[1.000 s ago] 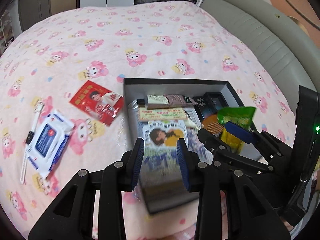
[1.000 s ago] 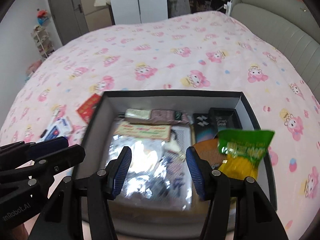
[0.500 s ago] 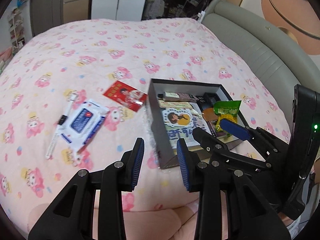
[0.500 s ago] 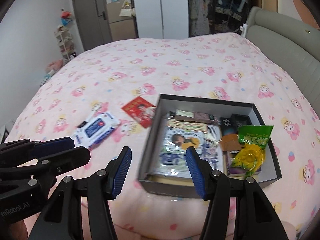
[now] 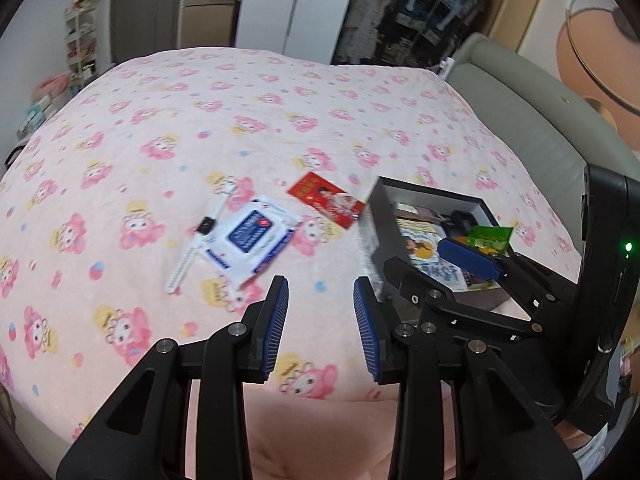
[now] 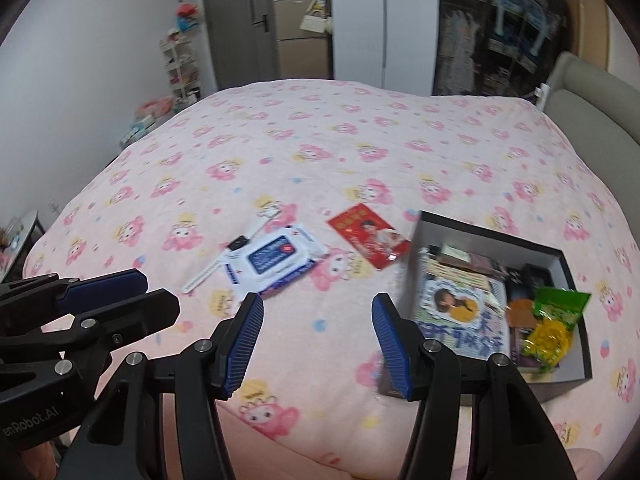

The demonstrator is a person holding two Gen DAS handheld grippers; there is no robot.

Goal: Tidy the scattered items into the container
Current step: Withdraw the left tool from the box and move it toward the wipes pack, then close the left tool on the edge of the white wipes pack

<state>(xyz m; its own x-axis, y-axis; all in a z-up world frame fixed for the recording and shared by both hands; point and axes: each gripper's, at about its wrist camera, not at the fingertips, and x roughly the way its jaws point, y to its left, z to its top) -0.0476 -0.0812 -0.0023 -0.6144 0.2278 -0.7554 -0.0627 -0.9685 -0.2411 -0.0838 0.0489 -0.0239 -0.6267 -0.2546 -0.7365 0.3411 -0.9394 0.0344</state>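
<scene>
Three loose items lie on the bed left of the dark box: a wet-wipes pack partly covering a white watch, and a red packet just beside the box's corner. The box's near-left wall is hidden behind the right tool, and its printed contents are blurred. Both tools, the left tool included, hover empty with pads apart over open bedspread near the bed's front edge.

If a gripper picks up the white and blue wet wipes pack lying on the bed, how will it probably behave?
The white and blue soft wet wipes pack looks like a flat film pouch, so it would probably sag if held by one edge. Its glossy wrapper may be slippery. It lies flat on the soft pink blanket, partly over the white wristwatch, so pushing it might drag the watch.
</scene>
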